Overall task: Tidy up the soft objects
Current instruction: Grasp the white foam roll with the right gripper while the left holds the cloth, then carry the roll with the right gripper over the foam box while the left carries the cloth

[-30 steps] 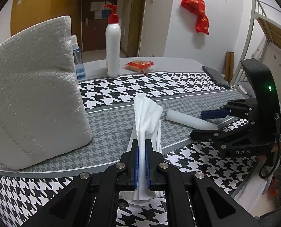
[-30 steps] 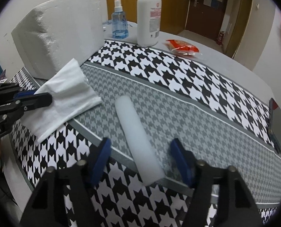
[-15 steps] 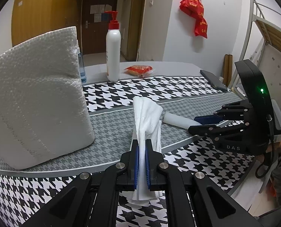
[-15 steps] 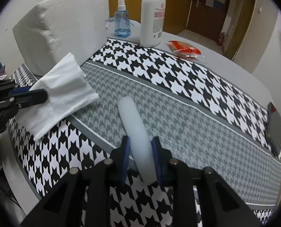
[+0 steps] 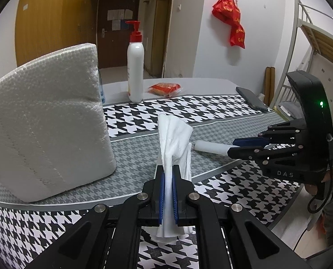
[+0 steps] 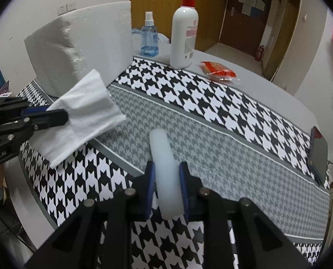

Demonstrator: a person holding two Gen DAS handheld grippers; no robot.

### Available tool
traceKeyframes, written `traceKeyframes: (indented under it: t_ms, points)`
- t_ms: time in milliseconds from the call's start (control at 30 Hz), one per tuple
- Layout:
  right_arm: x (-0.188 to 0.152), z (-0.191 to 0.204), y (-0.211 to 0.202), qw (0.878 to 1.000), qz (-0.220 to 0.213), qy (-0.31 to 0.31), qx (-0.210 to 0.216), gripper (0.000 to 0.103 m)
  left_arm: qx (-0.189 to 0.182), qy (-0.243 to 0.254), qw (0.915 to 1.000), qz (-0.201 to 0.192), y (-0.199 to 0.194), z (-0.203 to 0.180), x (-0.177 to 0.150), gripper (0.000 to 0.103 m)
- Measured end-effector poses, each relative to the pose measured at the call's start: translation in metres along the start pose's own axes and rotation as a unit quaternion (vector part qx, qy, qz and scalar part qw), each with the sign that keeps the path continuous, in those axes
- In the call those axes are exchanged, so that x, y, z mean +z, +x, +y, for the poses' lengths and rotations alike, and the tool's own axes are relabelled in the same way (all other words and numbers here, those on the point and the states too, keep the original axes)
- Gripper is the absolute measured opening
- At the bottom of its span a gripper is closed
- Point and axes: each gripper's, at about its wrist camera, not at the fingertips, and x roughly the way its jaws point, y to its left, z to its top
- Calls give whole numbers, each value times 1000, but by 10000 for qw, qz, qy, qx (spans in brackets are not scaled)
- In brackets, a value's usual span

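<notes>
The white foam cylinder (image 6: 164,168) lies on the grey houndstooth band of the desk (image 6: 222,157), near its front edge. The right claw (image 6: 166,187) has just been closing and now pinches the cylinder's near end between its blue pads. The left claw (image 5: 168,196) is clamped tight on a crumpled white tissue (image 5: 174,139), beside a big styrofoam block (image 5: 45,121).

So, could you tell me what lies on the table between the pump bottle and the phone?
A red snack packet lies between the pump bottle and the phone, nearer the bottle; the right wrist view shows it best.
</notes>
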Motion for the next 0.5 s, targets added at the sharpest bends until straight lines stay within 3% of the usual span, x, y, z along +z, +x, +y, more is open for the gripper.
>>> traceKeyframes:
  t_ms: [500]
  points:
    - [-9, 4, -23, 9975, -298, 549, 340, 21, -45, 19, 9999, -94, -6, -1, 2, 7]
